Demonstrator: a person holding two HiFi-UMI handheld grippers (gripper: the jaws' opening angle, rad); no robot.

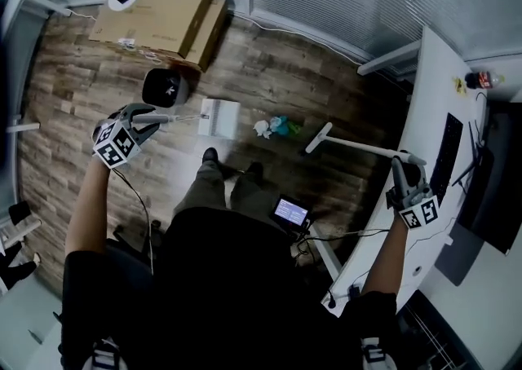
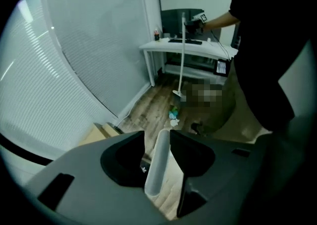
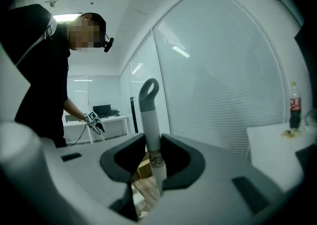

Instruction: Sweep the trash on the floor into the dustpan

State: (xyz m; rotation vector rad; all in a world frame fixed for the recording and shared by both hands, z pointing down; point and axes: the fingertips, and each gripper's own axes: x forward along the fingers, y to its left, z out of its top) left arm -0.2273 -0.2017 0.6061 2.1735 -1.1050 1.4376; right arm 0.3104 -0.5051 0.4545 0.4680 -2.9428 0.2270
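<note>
Between cardboard boxes (image 1: pixel 163 22) and desk (image 1: pixel 424 107), left gripper (image 1: pixel 161 118) gapes round dustpan handle (image 2: pixel 157 162); right gripper (image 1: pixel 401 169) clamps broom (image 1: pixel 351 144).

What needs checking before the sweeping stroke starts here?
1. Right gripper shut on broom handle: ok.
2. Left gripper clamped on dustpan handle: not ok, the handle sits between open jaws.
3. Dustpan close to trash: ok.
4. Broom head on the trash's far side from the dustpan: ok.
5. Dustpan mouth facing trash: cannot tell.
</note>
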